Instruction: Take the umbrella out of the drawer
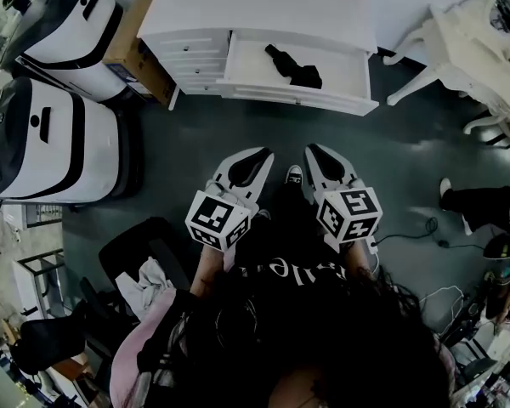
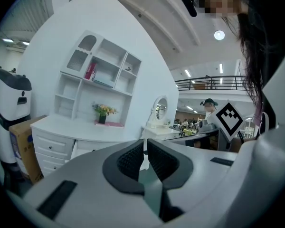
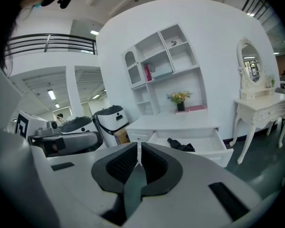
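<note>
A black folded umbrella (image 1: 293, 68) lies in the open drawer (image 1: 297, 97) of a white dresser (image 1: 263, 7) at the top of the head view. Both grippers hang over the dark floor, well short of the drawer. My left gripper (image 1: 257, 156) points toward the dresser with its pads together and nothing between them. My right gripper (image 1: 313, 153) is beside it, also shut and empty. In the right gripper view the umbrella (image 3: 181, 146) shows in the drawer (image 3: 217, 150) beyond the shut right gripper (image 3: 138, 148). In the left gripper view the left gripper (image 2: 145, 145) hides the umbrella.
Two white-and-black machines (image 1: 59, 143) (image 1: 68, 24) and a cardboard box (image 1: 136, 49) stand left of the dresser. A white dressing table (image 1: 467, 49) stands at the right. Someone's leg (image 1: 484, 206) and a cable (image 1: 425, 228) are on the floor at right. A chair with clothes (image 1: 144, 283) sits at lower left.
</note>
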A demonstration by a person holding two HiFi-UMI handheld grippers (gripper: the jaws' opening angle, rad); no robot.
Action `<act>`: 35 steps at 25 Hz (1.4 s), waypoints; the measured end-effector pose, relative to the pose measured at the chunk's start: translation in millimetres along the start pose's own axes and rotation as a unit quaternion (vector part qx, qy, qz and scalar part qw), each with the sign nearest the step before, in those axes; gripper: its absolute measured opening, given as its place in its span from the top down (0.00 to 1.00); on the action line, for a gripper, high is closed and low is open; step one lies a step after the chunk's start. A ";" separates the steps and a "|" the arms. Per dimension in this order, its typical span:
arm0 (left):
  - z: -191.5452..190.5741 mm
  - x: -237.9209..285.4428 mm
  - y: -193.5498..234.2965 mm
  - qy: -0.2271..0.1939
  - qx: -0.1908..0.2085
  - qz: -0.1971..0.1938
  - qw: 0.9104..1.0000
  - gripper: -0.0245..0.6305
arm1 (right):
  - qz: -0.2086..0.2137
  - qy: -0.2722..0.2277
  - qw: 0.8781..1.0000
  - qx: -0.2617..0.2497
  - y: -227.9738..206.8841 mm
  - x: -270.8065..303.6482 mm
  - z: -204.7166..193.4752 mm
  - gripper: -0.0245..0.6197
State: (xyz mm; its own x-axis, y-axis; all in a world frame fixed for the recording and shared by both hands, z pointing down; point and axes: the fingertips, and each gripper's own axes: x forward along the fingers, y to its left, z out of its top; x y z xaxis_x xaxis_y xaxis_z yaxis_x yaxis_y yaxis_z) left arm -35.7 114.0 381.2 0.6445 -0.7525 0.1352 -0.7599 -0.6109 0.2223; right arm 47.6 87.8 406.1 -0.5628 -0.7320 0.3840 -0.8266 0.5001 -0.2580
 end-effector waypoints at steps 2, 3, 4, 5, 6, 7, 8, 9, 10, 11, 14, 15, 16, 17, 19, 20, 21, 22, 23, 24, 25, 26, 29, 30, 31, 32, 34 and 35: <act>5.3 20.4 11.2 0.002 0.000 0.005 1.000 0.91 | 0.007 0.002 1.000 0.001 -15.9 14.8 10.7 0.87; 8.0 32.1 16.4 0.003 0.001 0.007 1.000 0.91 | 0.011 0.004 1.000 0.001 -25.1 21.4 16.5 0.87; 11.0 44.7 21.2 0.004 0.002 0.010 1.000 0.91 | 0.014 0.004 1.000 0.001 -35.5 27.5 22.9 0.87; 14.4 57.8 25.2 0.004 0.003 0.013 1.000 0.91 | 0.017 0.004 1.000 0.001 -47.0 33.3 29.6 0.87; 18.1 71.1 28.4 0.003 0.004 0.015 1.000 0.91 | 0.018 0.004 1.000 0.001 -59.3 38.9 36.2 0.87; 22.2 84.0 30.9 0.002 0.004 0.018 1.000 0.91 | 0.018 0.004 1.000 0.001 -71.8 44.5 42.5 0.87; 26.5 96.4 32.7 0.001 0.004 0.019 1.000 0.91 | 0.018 0.004 1.000 0.002 -83.8 50.3 48.5 0.87; 30.7 108.0 34.4 -0.001 0.004 0.020 1.000 0.91 | 0.018 0.004 1.000 0.004 -94.8 55.9 53.9 0.87; 34.3 118.6 36.1 -0.001 0.005 0.021 1.000 0.91 | 0.019 0.004 1.000 0.005 -104.4 61.1 58.7 0.87; 37.0 128.1 38.1 0.000 0.006 0.022 1.000 0.91 | 0.022 0.004 1.000 0.006 -112.5 65.8 62.8 0.87; 39.7 151.8 44.2 0.010 0.009 0.031 0.999 0.91 | 0.034 0.007 0.999 0.016 -131.5 78.2 70.5 0.87; 40.0 159.0 46.1 0.013 0.011 0.034 0.999 0.91 | 0.038 0.008 0.999 0.020 -137.7 82.3 72.3 0.87; 40.7 166.0 47.9 0.016 0.012 0.037 0.999 0.91 | 0.042 0.008 0.999 0.024 -144.2 86.5 74.3 0.87; 41.8 172.9 49.5 0.017 0.013 0.040 0.999 0.91 | 0.045 0.009 0.999 0.026 -150.9 90.4 76.6 0.87; 44.6 185.8 52.4 0.018 0.015 0.047 0.999 0.91 | 0.052 0.009 0.998 0.031 -163.9 97.5 81.5 0.87; 45.9 191.7 53.8 0.018 0.015 0.050 0.998 0.91 | 0.054 0.008 0.998 0.033 -169.8 100.8 83.6 0.87; 46.8 197.2 54.8 0.019 0.016 0.052 0.998 0.91 | 0.056 0.008 0.998 0.035 -175.3 104.0 85.3 0.87; 47.4 202.2 55.3 0.020 0.017 0.054 0.998 0.91 | 0.058 0.009 0.998 0.038 -180.5 107.0 86.4 0.87; 47.8 206.6 55.1 0.022 0.018 0.055 0.998 0.91 | 0.060 0.010 0.997 0.042 -185.2 109.8 86.9 0.87; 47.9 210.3 54.5 0.023 0.018 0.056 0.998 0.91 | 0.062 0.012 0.997 0.047 -189.1 112.6 86.9 0.87; 47.7 212.9 53.7 0.025 0.018 0.055 0.998 0.91 | 0.065 0.014 0.996 0.052 -192.0 115.3 86.4 0.87; 47.1 214.6 53.3 0.027 0.019 0.055 0.998 0.91 | 0.067 0.016 0.996 0.057 -194.0 117.9 85.6 0.87; 45.1 217.1 57.0 0.032 0.017 0.060 0.998 0.91 | 0.071 0.021 0.995 0.066 -198.8 126.6 83.8 0.87; 44.6 217.7 59.9 0.033 0.015 0.063 0.997 0.91 | 0.071 0.022 0.995 0.068 -200.8 129.7 83.5 0.87; 44.2 218.3 63.4 0.035 0.014 0.066 0.997 0.91 | 0.069 0.024 0.995 0.069 -202.8 132.7 83.4 0.87; 43.8 219.0 67.3 0.037 0.012 0.068 0.997 0.91 | 0.068 0.026 0.995 0.071 -204.9 135.5 83.2 0.87; 42.6 221.4 74.8 0.042 0.007 0.070 0.997 0.91 | 0.062 0.030 0.995 0.077 -209.5 140.2 82.4 0.87; 41.9 223.7 78.3 0.044 0.005 0.069 0.997 0.91 | 0.059 0.032 0.994 0.081 -212.3 142.4 81.7 0.87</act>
State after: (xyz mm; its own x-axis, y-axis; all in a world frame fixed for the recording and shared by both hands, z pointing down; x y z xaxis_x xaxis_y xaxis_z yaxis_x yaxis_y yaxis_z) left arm 45.5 -112.5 388.4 0.5389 -0.8050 0.2482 -0.8420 -0.5063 0.1863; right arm 142.7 -160.4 443.1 -0.6585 -0.6398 0.3963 -0.7477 0.4959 -0.4417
